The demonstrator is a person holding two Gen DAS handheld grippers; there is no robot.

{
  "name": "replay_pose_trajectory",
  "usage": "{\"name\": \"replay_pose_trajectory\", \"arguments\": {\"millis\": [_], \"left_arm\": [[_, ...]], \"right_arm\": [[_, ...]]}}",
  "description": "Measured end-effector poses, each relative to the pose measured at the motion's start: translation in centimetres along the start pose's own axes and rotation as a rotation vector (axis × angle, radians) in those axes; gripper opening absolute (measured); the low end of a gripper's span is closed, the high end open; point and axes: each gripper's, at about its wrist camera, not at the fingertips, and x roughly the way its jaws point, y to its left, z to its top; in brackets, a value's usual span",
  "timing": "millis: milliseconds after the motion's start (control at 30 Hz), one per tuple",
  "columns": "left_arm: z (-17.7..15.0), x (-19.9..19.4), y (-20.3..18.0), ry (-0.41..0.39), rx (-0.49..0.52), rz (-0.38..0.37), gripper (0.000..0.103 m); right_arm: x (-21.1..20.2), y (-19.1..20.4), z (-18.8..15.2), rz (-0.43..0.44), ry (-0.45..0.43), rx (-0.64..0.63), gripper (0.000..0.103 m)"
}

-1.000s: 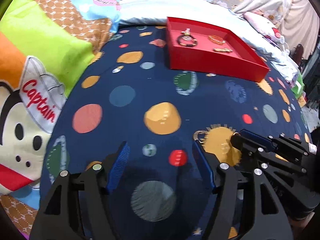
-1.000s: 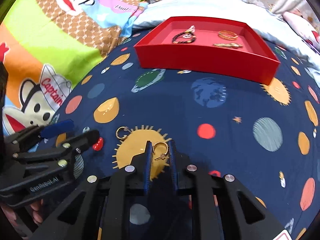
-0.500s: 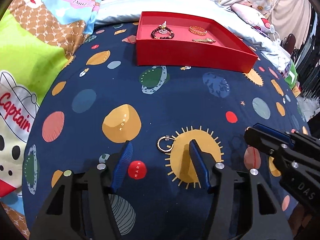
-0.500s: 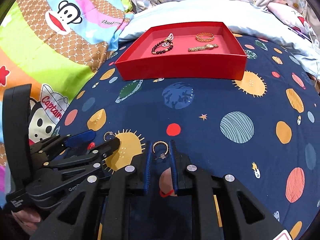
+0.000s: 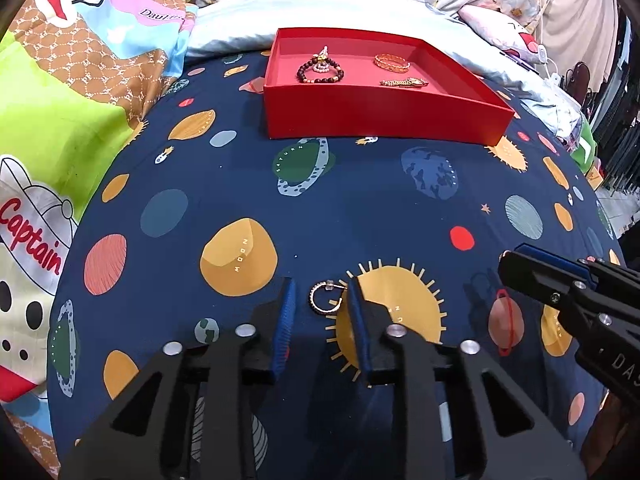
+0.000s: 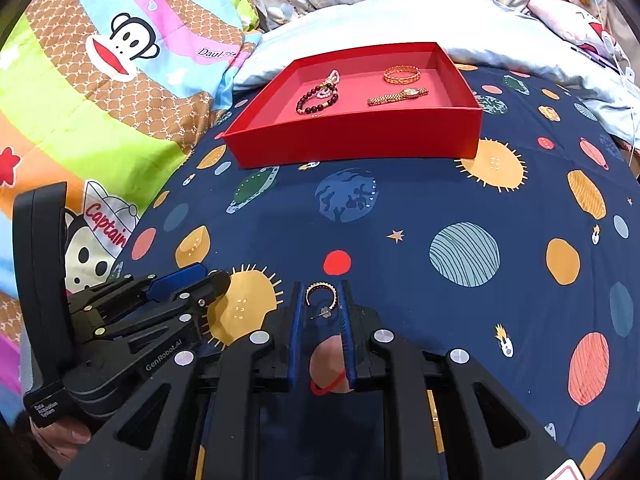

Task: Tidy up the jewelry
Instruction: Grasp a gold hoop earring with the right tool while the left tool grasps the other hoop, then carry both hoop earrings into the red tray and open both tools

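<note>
Right wrist: ribbed blue fingers [image 6: 297, 312] clamp thin gold hoop earring [image 6: 320, 295].

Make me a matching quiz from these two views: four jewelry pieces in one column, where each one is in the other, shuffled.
1. gold watch
2. dark bead bracelet
3. hoop earring
4. second hoop earring

A. on the blanket, between the open left gripper fingers
B. red tray, left part
C. held in the right gripper
D. red tray, right part

Pairs: 1-D, 2-B, 3-C, 4-A

Left hand-held gripper [image 5: 322, 304] open astride hoop earring [image 5: 325, 299] on planet-print bedspread [image 5: 360, 208].
</note>
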Motion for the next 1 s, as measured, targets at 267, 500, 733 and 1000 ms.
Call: {"name": "replay_pose_trajectory", "arguments": {"millis": [267,500,733,1000], "left_arm": [[-0.2,-0.2,0.0,0.007,-0.006,-0.026,0.016],[-0.1,-1.3,-0.1,-0.003,-0.015,-0.045,0.016],[1.5,-3.8,-0.6,-0.064,0.0,-0.062,0.016],[4.9,-5.1,-1.3,-0.136,0.009,-0.073,0.016]], "right_arm": [[-0.5,-0.1,0.1,-0.001,-0.011,0.0,0.016],[-1.5,-0.3,0.3,-0.001,-0.031,-0.001,0.016],[-3.4,-0.4,1.3,-0.005,-0.082,-0.011,0.016],[-5.0,-0.9,4.0,-0.027,-0.149,-0.041,0.016]]}}
